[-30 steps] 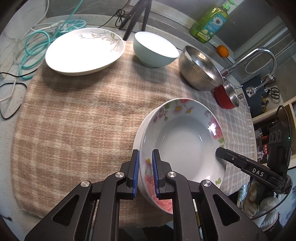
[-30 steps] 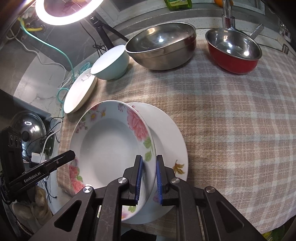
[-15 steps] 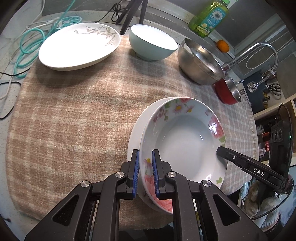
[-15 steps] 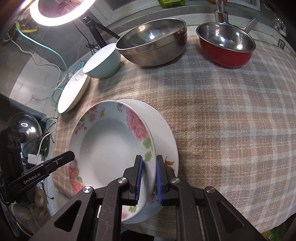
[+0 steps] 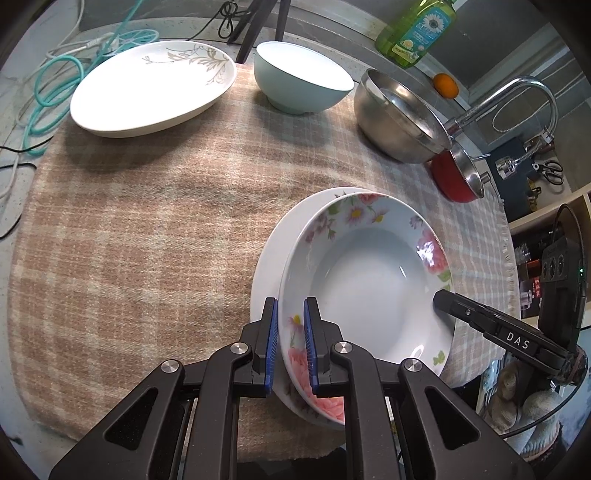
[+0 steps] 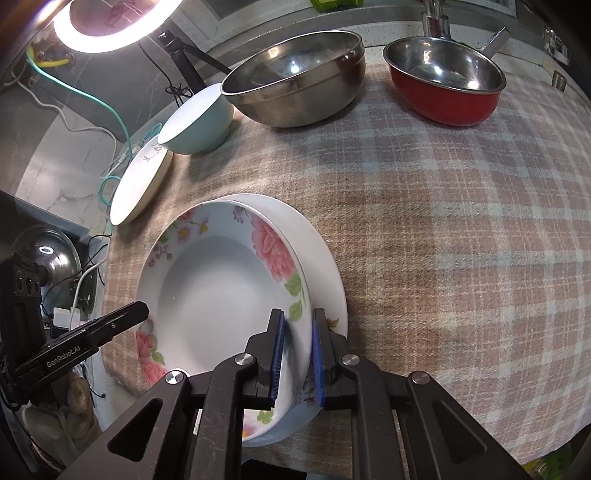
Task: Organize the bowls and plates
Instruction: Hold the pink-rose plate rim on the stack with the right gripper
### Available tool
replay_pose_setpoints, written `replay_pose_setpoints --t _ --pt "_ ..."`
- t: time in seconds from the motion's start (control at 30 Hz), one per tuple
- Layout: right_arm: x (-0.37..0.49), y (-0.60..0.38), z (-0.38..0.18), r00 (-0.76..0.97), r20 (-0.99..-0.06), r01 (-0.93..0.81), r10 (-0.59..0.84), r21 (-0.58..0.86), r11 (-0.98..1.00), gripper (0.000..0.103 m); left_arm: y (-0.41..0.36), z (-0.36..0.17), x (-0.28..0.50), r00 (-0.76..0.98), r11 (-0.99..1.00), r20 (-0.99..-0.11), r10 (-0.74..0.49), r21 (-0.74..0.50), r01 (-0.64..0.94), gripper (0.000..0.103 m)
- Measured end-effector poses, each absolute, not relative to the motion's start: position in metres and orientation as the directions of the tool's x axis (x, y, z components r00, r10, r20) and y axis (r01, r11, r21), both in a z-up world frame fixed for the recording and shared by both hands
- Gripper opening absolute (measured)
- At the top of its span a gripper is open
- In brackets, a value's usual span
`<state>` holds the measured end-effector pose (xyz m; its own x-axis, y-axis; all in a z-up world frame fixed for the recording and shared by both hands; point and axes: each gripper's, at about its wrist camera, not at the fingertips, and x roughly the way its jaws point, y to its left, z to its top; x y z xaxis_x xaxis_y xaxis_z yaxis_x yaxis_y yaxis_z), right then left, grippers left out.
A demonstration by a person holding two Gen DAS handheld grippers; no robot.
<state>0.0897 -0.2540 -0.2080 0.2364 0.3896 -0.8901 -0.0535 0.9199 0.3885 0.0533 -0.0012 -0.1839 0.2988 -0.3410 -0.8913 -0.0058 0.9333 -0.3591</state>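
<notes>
Floral bowl (empty) sits in white plate.

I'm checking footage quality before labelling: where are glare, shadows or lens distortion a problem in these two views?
Right wrist view: ring light blows out the top left; bright highlights inside the steel bowl and red pan. Left wrist view: a glare spot on the floral bowl rim, soft shadows on the cloth. Both: fisheye bending, dark corners; focus sharp.

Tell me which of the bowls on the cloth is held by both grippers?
The floral bowl, over the white plate: the left gripper and right gripper each clamp its rim. The mint bowl and steel bowl stand untouched at the back.
</notes>
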Motion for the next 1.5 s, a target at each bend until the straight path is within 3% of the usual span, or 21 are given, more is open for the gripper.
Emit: replay_pose_setpoints --t 0.6,1.1,1.5 --pt "0.091 -0.244 -0.205 0.242 -0.910 -0.095 0.337 0.323 0.942 0.016 -0.001 -0.188 0.055 0.297 0.936 -0.894 -0.336 -0.353 -0.004 0.012" --pt "0.091 -0.225 -0.198 0.274 -0.941 -0.185 0.199 0.152 0.971 0.019 -0.005 -0.187 0.055 0.298 0.946 -0.902 -0.312 -0.322 0.014 0.012" --pt "0.090 -0.219 -0.197 0.282 -0.945 -0.207 0.166 0.108 0.972 0.020 -0.010 -0.186 0.055 0.301 0.958 -0.911 -0.283 -0.284 0.041 0.012"
